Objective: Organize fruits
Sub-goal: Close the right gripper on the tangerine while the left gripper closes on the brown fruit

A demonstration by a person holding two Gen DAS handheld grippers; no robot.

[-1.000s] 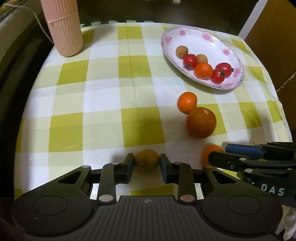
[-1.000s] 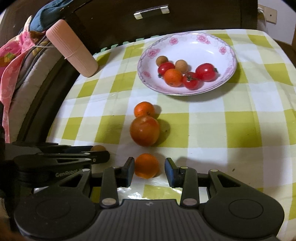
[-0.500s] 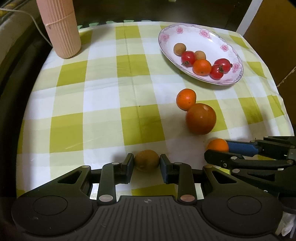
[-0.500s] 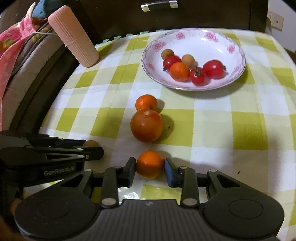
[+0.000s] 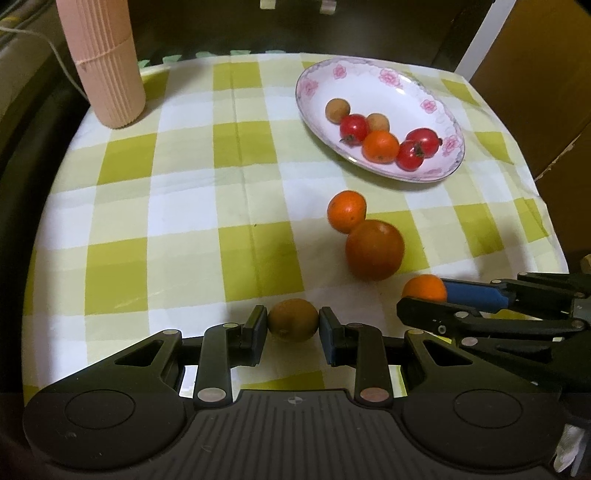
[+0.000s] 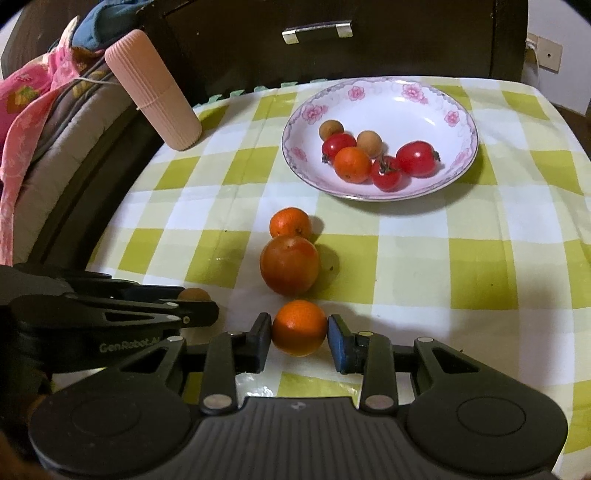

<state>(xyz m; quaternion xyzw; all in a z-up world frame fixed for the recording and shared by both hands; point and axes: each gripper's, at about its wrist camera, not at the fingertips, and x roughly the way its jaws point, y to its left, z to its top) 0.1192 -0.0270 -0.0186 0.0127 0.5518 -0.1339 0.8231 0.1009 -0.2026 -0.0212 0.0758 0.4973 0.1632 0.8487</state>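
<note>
My left gripper (image 5: 293, 326) is shut on a small brown fruit (image 5: 291, 317) low over the checked cloth near its front edge. My right gripper (image 6: 300, 334) is shut on a small orange (image 6: 300, 325), just in front of a large reddish-orange fruit (image 6: 290, 265) and a second small orange (image 6: 290, 222). The flowered plate (image 6: 410, 110) beyond them holds two brown fruits, several red tomatoes and one orange. Each gripper shows at the edge of the other's view: the right gripper (image 5: 432, 299) with its orange, the left gripper (image 6: 199, 306) with its brown fruit.
A ribbed pink cylinder (image 5: 103, 62) stands at the far left corner of the yellow-checked cloth (image 5: 184, 206). A dark cabinet with a metal handle (image 6: 317, 31) rises behind the table. Bedding and clothes (image 6: 33, 122) lie off the left edge.
The right gripper's pads have closed the small gap onto the orange. The left gripper keeps its hold on the brown fruit. Both hands have barely moved.
</note>
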